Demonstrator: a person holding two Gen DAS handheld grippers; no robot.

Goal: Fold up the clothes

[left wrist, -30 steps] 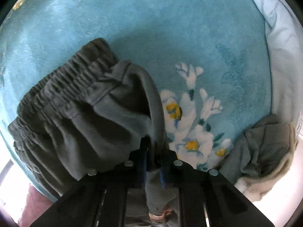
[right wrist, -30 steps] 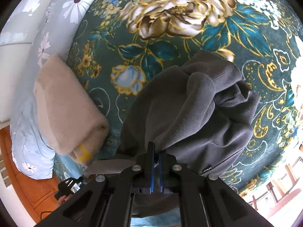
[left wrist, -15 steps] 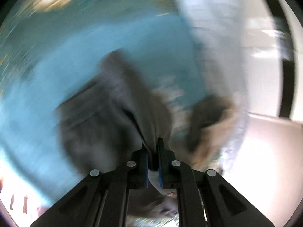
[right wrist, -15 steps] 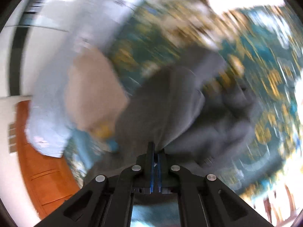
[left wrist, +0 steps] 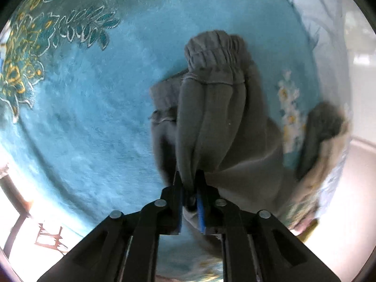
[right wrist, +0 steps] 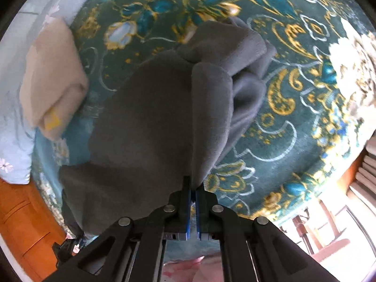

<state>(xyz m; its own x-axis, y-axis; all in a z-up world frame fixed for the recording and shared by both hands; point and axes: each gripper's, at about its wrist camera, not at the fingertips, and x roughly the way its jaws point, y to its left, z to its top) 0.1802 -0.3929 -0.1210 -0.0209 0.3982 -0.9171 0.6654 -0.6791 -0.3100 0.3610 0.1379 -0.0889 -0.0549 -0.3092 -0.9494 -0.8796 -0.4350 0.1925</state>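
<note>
Grey trousers hang bunched over the teal bed blanket, their elastic waistband at the far end. My left gripper has a fold of this cloth pinched between its blue pads, and its jaws are opening. In the right wrist view the grey fleece cloth drapes down in thick folds. My right gripper is shut on its edge. Both grippers point steeply down at the bed.
A folded beige garment lies at the left beside a pale blue pillow. A dark grey and beige heap of clothes sits at the blanket's right edge. Orange wooden furniture stands beyond the bed, and a chair is at lower left.
Both grippers have swung across the bed with the grey cloth. The trousers now hang in long folds rather than spread out. The left pads stand slightly further apart.
</note>
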